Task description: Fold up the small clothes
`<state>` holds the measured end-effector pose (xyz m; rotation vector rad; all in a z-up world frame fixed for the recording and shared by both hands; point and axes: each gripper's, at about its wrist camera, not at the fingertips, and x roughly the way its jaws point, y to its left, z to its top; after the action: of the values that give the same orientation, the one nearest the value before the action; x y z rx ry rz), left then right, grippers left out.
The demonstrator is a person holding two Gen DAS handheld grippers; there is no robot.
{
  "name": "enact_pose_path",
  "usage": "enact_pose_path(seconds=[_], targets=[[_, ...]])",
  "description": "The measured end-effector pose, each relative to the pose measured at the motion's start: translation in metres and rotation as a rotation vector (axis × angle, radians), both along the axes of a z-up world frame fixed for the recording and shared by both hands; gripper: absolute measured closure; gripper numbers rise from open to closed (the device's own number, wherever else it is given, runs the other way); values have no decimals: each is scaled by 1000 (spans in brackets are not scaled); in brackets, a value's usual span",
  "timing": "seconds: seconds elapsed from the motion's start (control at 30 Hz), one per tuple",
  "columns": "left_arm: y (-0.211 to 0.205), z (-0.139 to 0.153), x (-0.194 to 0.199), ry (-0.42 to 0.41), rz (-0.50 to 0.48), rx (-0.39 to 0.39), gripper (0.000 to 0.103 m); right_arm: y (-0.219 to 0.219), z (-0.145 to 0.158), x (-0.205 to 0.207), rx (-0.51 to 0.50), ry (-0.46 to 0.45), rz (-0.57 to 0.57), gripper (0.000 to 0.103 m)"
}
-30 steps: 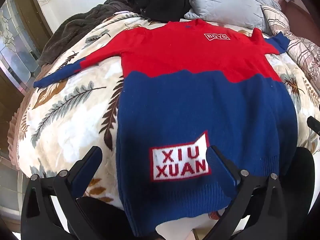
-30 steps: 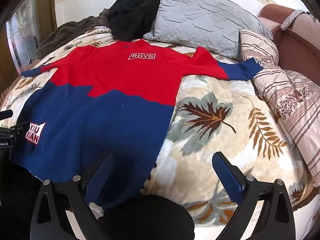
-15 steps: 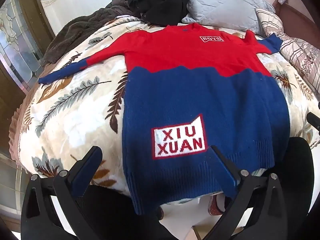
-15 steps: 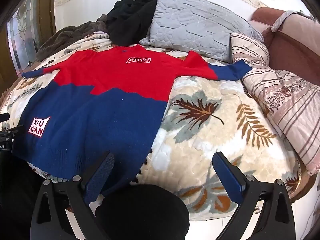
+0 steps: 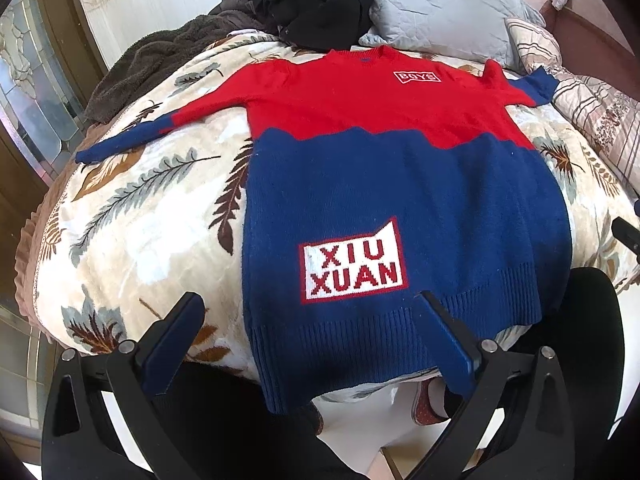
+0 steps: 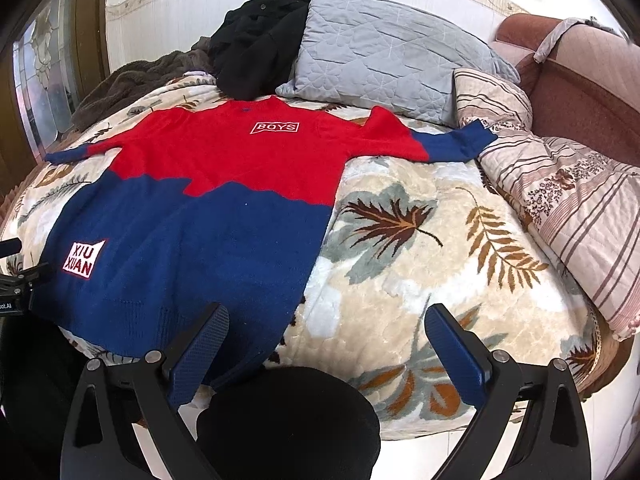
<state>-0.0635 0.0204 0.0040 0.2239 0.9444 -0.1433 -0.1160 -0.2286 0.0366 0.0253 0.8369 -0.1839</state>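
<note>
Left wrist view: sweater (image 5: 400, 184) flat, front up on the bed (image 5: 152, 216), hem overhanging the near edge. Left claw (image 5: 308, 340) and right claw (image 6: 324, 340) both spread wide, empty. Best start: pinch a sleeve cuff (image 5: 92, 154), fold inward.

Ahead of the left gripper (image 5: 308, 320), open blanket (image 5: 152, 216) lies left of the sweater (image 5: 400, 184). Ahead of the right gripper (image 6: 326, 330), blanket stays bare to the sweater's right. Beyond, black clothes (image 6: 256, 40), a grey pillow (image 6: 392, 52) and a striped quilt (image 6: 572, 200) on the far right crowd the bed.
</note>
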Motion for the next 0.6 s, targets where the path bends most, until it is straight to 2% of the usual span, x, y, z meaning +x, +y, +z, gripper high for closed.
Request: enact_pose_path(seconds=[0.4, 0.6], targets=[[0, -1, 1, 11, -9, -10, 0, 7, 3, 3, 2, -4, 26, 4], [4, 2, 0, 18, -13, -42, 0, 7, 3, 3, -4, 1, 20, 4]])
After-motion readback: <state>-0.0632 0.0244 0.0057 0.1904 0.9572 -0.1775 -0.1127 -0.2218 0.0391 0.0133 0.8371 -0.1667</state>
